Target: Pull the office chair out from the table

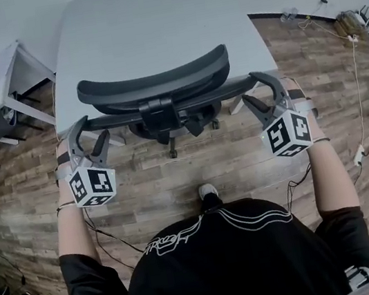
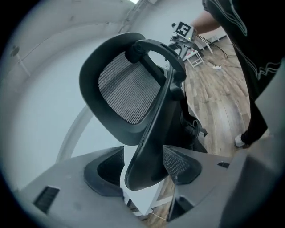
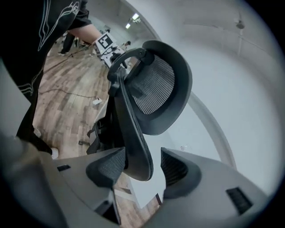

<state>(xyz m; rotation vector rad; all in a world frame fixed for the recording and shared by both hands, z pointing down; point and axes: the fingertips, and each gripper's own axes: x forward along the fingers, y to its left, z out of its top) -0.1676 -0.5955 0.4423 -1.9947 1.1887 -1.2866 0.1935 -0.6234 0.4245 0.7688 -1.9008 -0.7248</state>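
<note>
Office chair sits tucked at the table's near edge (seat beneath it), left gripper and right gripper spread around its back frame ends, unclamped: grasping stage; next, clamp both and draw it straight from the table.

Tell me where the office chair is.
In the head view the office chair sits centre, tucked against the grey table, with the left gripper and right gripper at either end of its backrest.
</note>
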